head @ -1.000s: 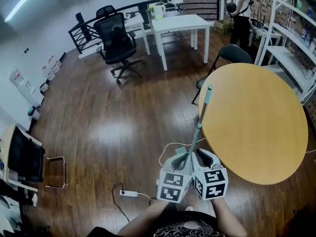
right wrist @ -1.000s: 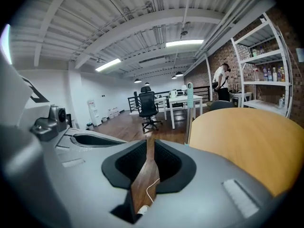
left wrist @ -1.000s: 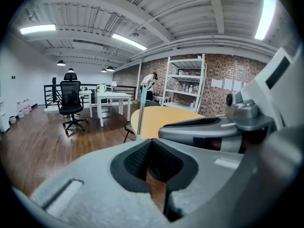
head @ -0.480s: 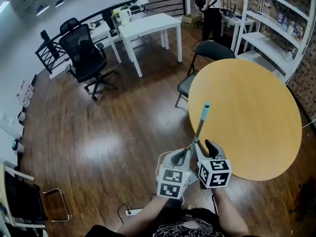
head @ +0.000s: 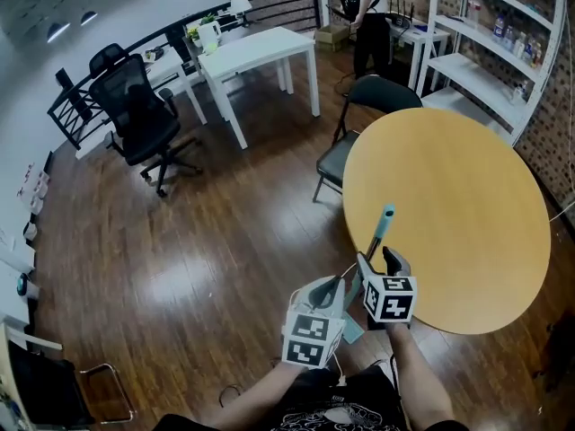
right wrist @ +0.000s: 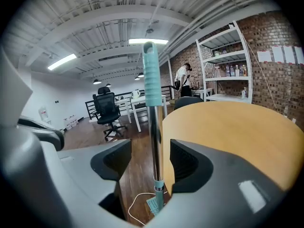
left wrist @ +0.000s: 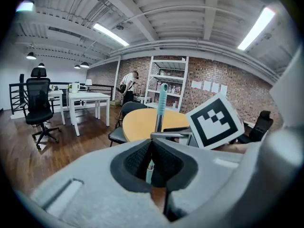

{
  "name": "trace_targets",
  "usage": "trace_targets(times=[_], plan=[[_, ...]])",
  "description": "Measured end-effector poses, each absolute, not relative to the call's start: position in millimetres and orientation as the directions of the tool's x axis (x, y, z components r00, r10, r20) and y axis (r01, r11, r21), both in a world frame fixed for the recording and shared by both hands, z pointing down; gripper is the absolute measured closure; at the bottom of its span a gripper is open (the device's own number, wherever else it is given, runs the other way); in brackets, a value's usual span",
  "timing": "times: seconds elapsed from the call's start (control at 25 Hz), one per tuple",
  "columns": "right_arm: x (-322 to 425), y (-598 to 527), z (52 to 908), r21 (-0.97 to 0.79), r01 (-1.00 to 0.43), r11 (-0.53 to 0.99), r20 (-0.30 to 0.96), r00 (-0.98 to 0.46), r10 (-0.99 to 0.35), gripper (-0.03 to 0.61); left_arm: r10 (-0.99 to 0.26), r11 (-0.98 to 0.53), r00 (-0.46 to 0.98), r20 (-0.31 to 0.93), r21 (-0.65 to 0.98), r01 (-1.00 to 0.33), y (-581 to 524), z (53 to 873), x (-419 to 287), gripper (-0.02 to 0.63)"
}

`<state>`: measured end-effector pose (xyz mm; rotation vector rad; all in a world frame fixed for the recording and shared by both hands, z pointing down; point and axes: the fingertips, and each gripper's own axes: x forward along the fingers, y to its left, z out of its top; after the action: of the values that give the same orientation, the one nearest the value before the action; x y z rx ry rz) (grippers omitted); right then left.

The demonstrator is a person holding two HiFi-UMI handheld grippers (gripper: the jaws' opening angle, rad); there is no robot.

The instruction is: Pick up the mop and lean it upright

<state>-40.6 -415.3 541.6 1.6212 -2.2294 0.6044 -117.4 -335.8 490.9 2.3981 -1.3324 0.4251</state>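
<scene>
1. Your right gripper has its jaws opening. The mop pole stands between its pads, with a gap showing on both sides, so they are not pressing on it.
2. Your left gripper is drawn narrow. Its pads close on the mop pole, which shows as a thin strip in the slit between them.
3. The mop stands nearly upright, tilted a little. Its teal grip is at the top and its lower end is down at the floor, just in front of you.
4. The pole is right by the rim of the round table on your side. I cannot tell whether it touches the rim.
5. In the head view your two grippers sit side by side on the lower pole, with the right one nearer the table.
6. A white cable lies on the floor by the foot of the mop.
7. A black chair is tucked at the table's far side. Past it a person stands near the shelves.
</scene>
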Motion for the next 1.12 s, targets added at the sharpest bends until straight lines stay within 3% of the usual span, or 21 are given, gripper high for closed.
trace_targets(times=[0.2, 0.32, 0.84, 1.12], plan=[[-41.5, -439.2, 552.9, -0.16, -0.952, 0.259, 0.504, -0.305, -0.808, 0.345, -0.754, -0.468, 0.487, 0.44, 0.16, -0.869, -345.0, 488.7, -132.0, 0.611], [-43.1, -446.8, 562.3, -0.136, -0.954, 0.266, 0.515, -0.297, -0.804, 0.467, -0.767, -0.447, 0.467, 0.44, 0.157, -0.881, -346.8, 491.1, -144.2, 0.611], [-50.1, -397.3, 552.4, -0.109, -0.923, 0.37, 0.515, -0.371, -0.773, 0.476, -0.813, -0.391, 0.434, 0.389, 0.188, -0.901, -350.3, 487.7, -154.7, 0.611], [-52.8, -344.9, 505.1, -0.084, -0.889, 0.451, 0.436, -0.439, -0.785, 0.476, -0.85, -0.345, 0.392, 0.351, 0.19, -0.919, -329.7, 478.2, -140.4, 0.611]])
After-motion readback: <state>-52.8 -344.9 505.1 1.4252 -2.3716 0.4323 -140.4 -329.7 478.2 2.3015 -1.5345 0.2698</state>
